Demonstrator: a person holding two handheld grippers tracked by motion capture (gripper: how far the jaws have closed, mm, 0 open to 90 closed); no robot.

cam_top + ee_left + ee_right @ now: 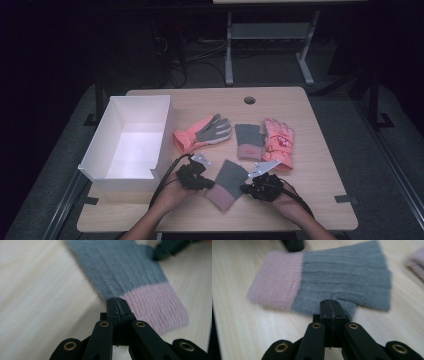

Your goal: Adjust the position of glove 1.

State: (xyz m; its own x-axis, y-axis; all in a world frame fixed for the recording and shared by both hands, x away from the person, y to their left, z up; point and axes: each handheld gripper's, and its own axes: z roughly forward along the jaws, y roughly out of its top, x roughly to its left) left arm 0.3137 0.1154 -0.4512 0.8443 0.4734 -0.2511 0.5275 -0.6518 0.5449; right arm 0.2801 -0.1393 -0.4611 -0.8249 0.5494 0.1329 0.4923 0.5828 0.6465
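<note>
- We see a pale wood-grain table (pixel 320 165), and on its left a white open-topped box (pixel 131 142), rectangular and stiff-walled.
- Past our hands lie a padded pink glove (pixel 279 142), a coral glove with grey palm (pixel 202 132) and a second knit mitten (pixel 249 141).
- The fuzzy grey mitten (pixel 227 182) (pink ribbed cuff) lies flat at the near edge, between both tongs.
- Left gripper (pixel 117 301) and right gripper (pixel 329 302) are pressed together, tips at the mitten's edges; we cannot tell if fabric is pinched.
</note>
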